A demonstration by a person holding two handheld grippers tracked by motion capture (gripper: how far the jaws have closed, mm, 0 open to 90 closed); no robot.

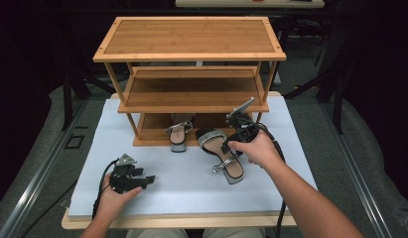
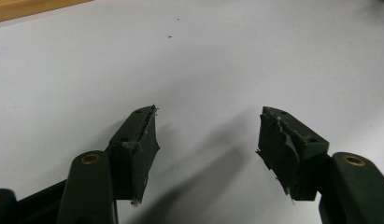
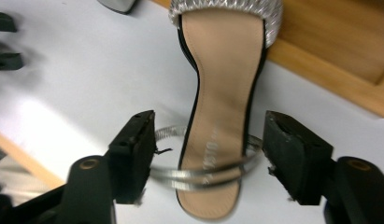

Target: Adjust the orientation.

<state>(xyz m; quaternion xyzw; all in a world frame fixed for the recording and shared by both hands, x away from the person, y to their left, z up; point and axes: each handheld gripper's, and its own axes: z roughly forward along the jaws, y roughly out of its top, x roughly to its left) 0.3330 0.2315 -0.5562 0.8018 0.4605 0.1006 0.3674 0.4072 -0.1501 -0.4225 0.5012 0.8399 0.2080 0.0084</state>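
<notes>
One print only: on the tan insole of the sandal (image 3: 222, 116), near the heel under the silver ankle strap (image 3: 203, 175), you've got dark letters. They're blurred and part-covered by the strap, so you can't read the brand. Nothing else carries text.

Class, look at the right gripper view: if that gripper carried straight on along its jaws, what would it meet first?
Probably the sandal: its heel end and silver ankle strap lie between the open jaws of the right gripper, apparently untouched. Beyond the toe band stands the wooden shoe rack. Depth is hard to judge.
</notes>
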